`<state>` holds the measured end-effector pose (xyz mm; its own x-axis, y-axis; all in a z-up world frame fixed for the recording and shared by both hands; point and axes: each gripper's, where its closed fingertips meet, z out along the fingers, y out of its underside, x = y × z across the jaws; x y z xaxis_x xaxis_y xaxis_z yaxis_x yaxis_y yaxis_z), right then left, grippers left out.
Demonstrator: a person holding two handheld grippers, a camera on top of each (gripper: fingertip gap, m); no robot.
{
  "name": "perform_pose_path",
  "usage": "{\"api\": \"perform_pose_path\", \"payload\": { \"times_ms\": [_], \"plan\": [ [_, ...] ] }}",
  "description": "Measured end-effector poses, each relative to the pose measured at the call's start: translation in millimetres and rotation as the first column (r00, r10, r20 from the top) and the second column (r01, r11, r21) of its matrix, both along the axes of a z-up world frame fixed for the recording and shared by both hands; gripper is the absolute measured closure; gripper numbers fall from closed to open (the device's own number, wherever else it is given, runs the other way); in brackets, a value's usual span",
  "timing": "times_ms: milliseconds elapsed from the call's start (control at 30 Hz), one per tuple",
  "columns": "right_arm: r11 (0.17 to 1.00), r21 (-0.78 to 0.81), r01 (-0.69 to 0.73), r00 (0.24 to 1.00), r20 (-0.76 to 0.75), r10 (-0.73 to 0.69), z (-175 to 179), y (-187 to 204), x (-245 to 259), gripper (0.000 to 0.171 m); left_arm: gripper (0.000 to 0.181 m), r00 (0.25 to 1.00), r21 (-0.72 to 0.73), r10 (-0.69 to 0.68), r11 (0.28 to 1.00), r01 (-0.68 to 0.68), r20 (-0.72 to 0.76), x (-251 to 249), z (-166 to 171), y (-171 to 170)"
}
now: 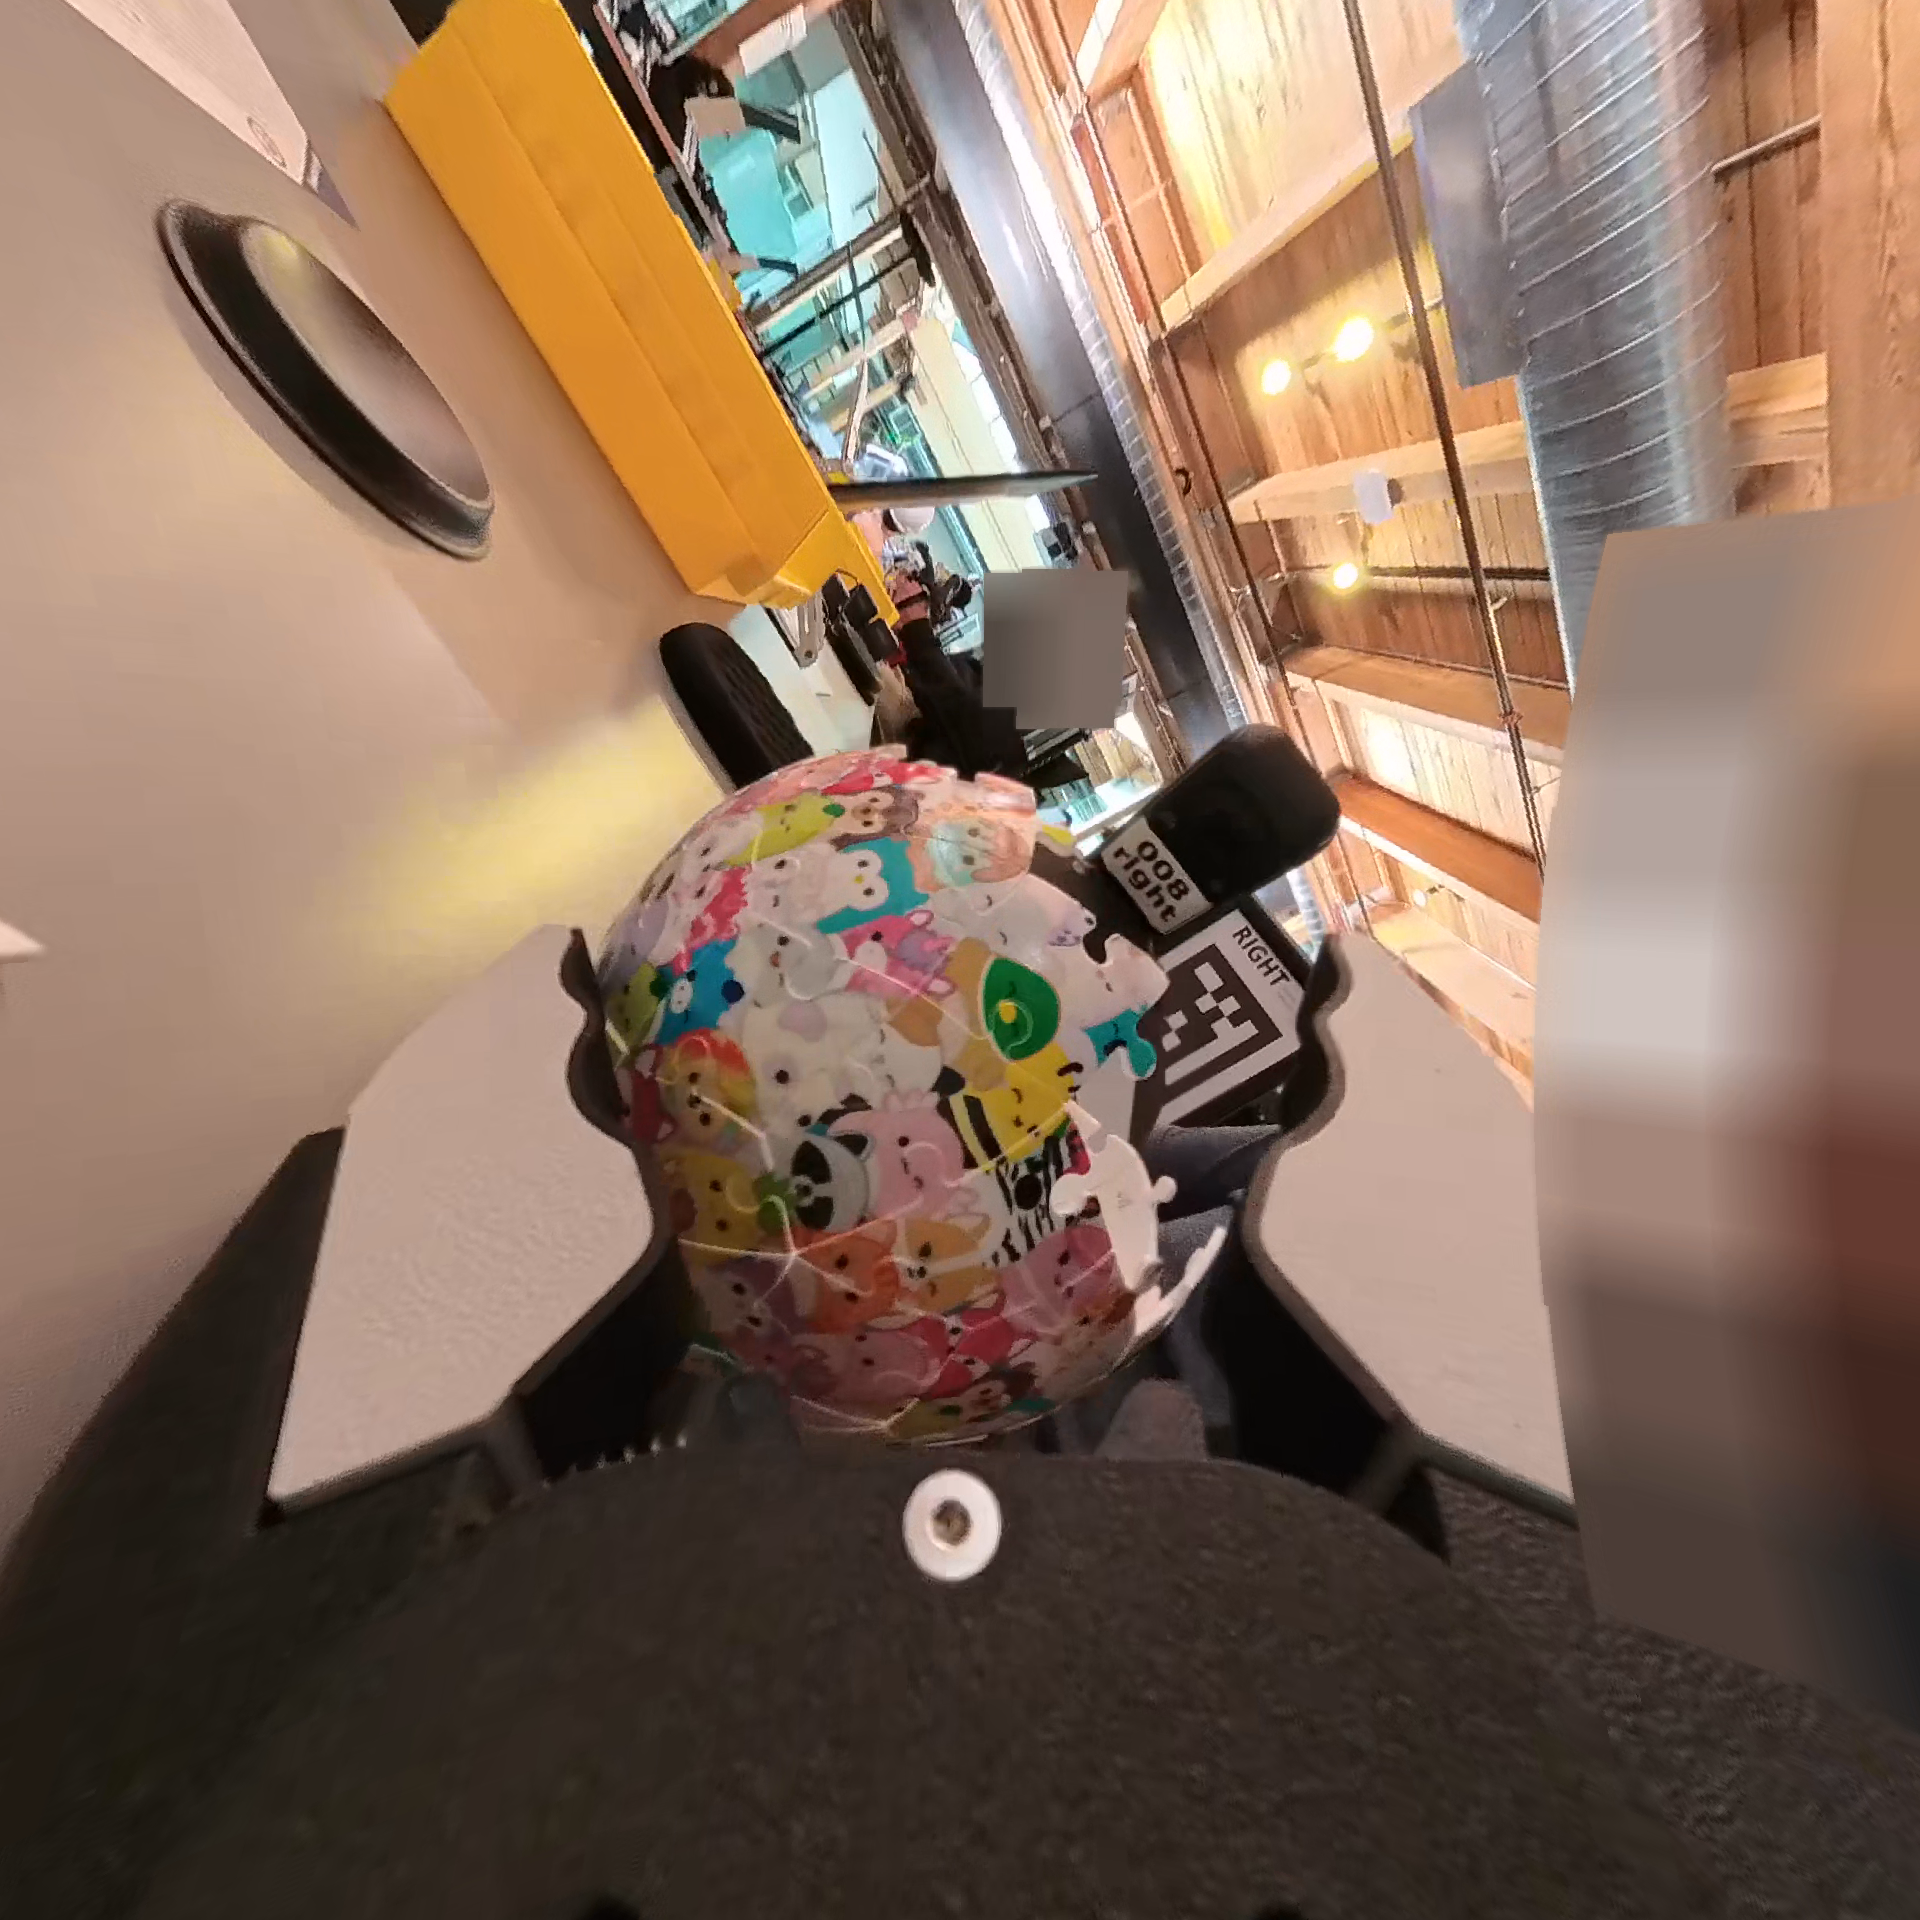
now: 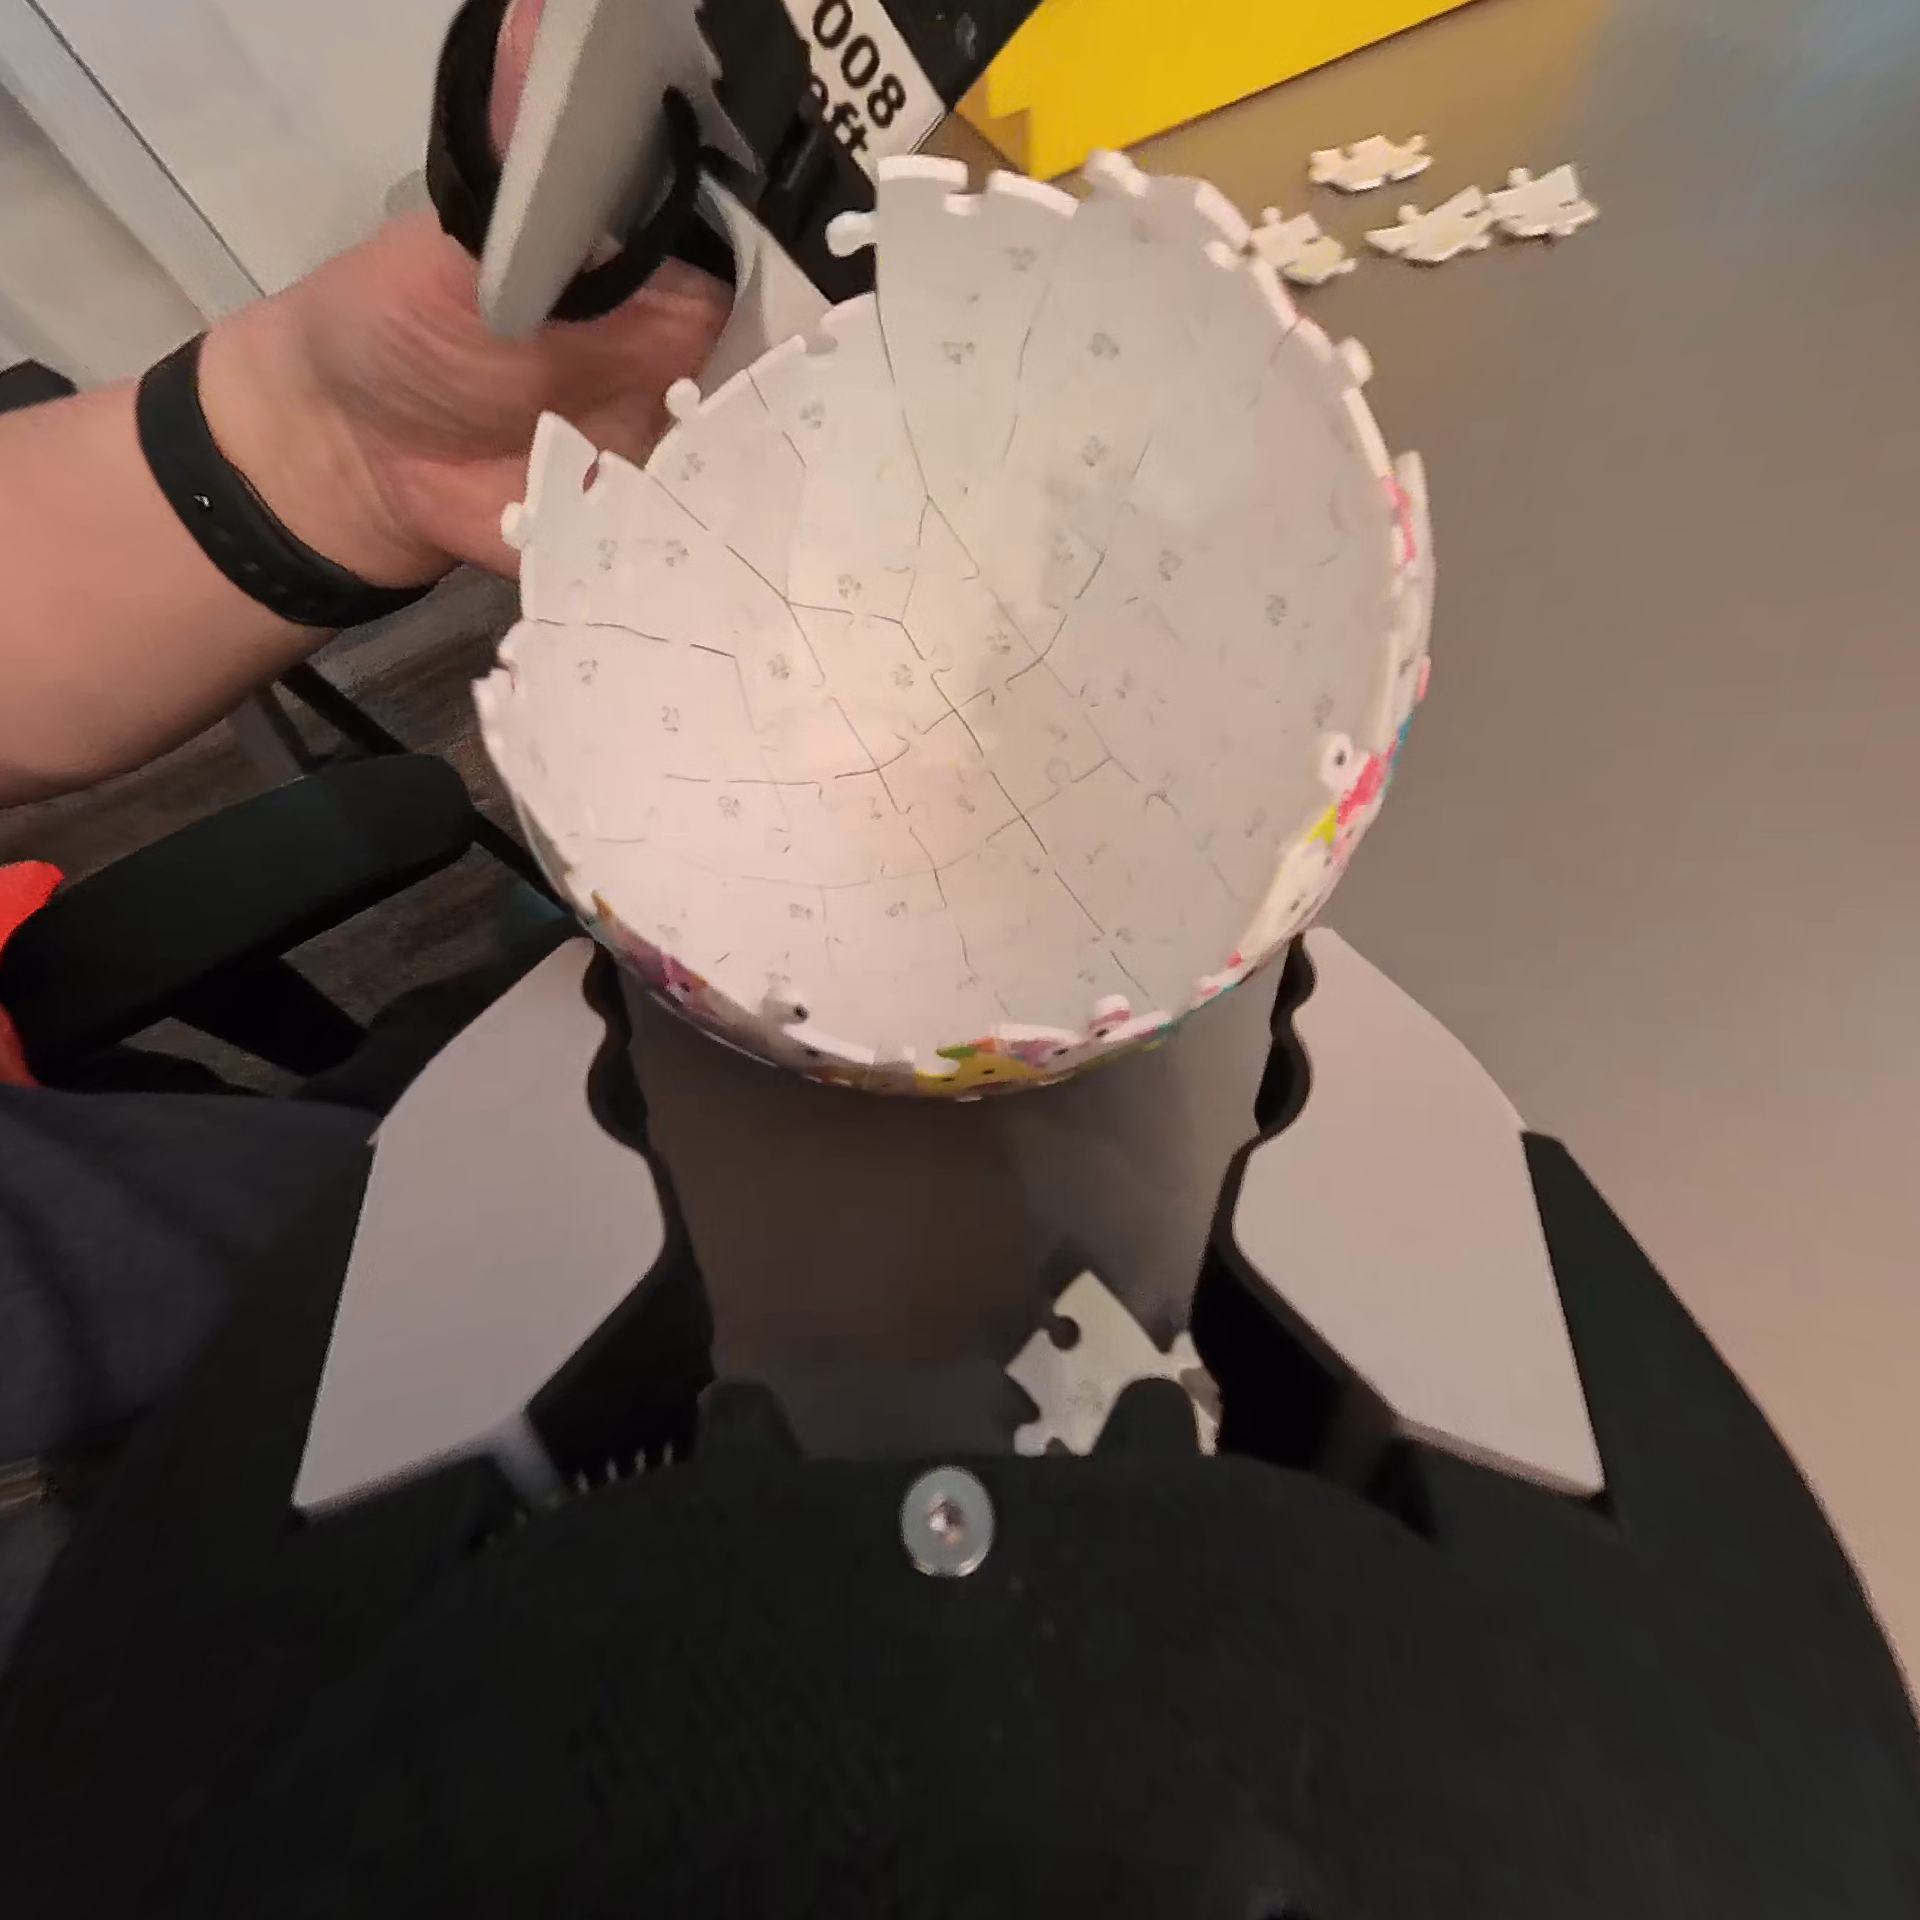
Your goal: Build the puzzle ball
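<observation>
The puzzle ball (image 1: 862, 1091) is a half-built shell, printed with colourful animals outside and white inside (image 2: 935, 623). It sits between the fingers of my left gripper (image 1: 951, 966), which hold it in the air; the left finger touches it. In the right wrist view the left gripper (image 2: 665, 156) is behind the shell, held by a hand (image 2: 416, 416). My right gripper (image 2: 945, 966) is open, its fingertips on either side of the shell's near rim. It also shows beyond the ball in the left wrist view (image 1: 1236, 831). A loose white piece (image 2: 1101, 1371) shows between its finger bases.
Several loose white pieces (image 2: 1434, 223) lie on the grey table (image 2: 1662, 727) at the far right, near a yellow box (image 2: 1174, 83). A black round table opening (image 1: 322, 374) is at the left. A black chair arm (image 2: 208, 862) is below left.
</observation>
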<state>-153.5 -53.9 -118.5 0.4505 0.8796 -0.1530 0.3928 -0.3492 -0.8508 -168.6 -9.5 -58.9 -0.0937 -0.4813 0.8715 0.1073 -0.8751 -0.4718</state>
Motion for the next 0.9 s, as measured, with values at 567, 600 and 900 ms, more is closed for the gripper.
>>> {"api": "perform_pose_path", "payload": {
  "times_ms": [567,600,900],
  "plan": [
    [0.994,-0.108,-0.005,0.992,-0.129,-0.009,10,-1,1,0.057,0.052,0.951,0.258,0.26,0.942,-0.212,-0.169,-42,-6,-52],
    [0.995,-0.1,-0.01,0.991,-0.133,-0.003,11,-2,-1,0.057,0.052,0.949,0.261,0.267,0.94,-0.22,-0.164,-43,-6,-53],
    [0.998,-0.05,-0.028,0.991,-0.13,0.021,17,-1,0,0.063,0.061,0.982,0.169,0.188,0.967,-0.191,0.033,-48,11,-40]
  ]
}}
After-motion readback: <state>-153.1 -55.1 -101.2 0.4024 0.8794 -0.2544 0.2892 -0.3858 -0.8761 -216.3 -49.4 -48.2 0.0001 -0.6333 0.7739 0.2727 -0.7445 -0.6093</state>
